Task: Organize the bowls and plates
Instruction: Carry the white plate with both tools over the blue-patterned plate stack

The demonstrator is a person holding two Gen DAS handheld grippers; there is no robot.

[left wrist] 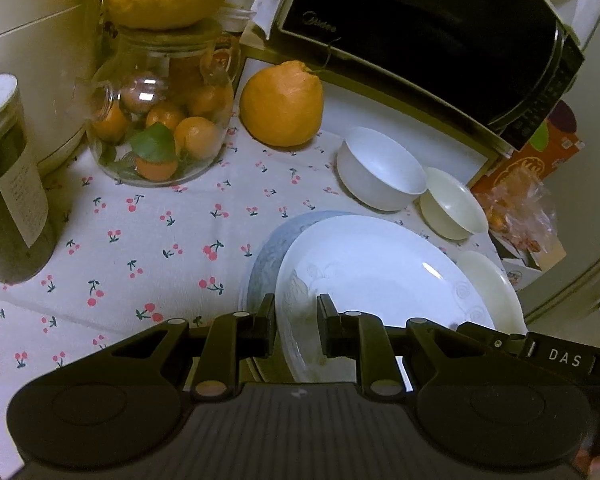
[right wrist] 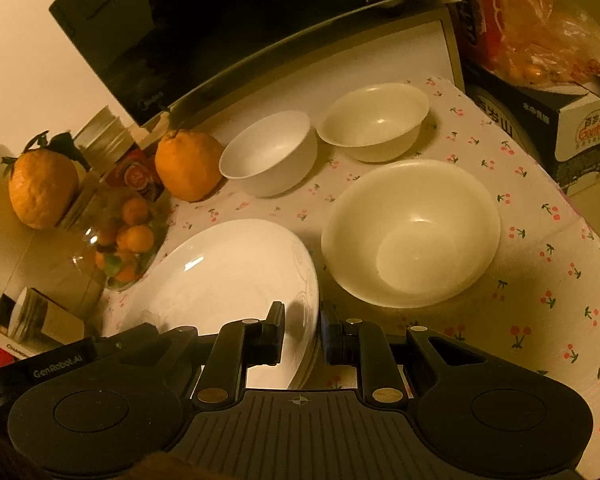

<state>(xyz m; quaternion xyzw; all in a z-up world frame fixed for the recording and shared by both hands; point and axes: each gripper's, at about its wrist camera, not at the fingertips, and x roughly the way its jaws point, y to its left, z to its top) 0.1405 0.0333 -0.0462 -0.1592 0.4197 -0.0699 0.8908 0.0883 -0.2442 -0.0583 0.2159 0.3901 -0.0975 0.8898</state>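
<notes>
Both grippers clamp one white plate (left wrist: pixel 380 280) by opposite rims: left gripper (left wrist: pixel 296 330) pinches the plate's left edge, right gripper (right wrist: pixel 302 334) its right edge, jaws nearly closed on the thin rim. Plate hangs between them, directly over a blue-patterned plate (left wrist: pixel 266 256) on the cherry-print cloth (left wrist: pixel 148 240); likely next step is lowering it square onto that one. Just right: large cream bowl (right wrist: pixel 410 232). Farther back: white bowl (right wrist: pixel 270 152) and cream bowl (right wrist: pixel 374 120), side by side before the microwave (left wrist: pixel 428 36).
</notes>
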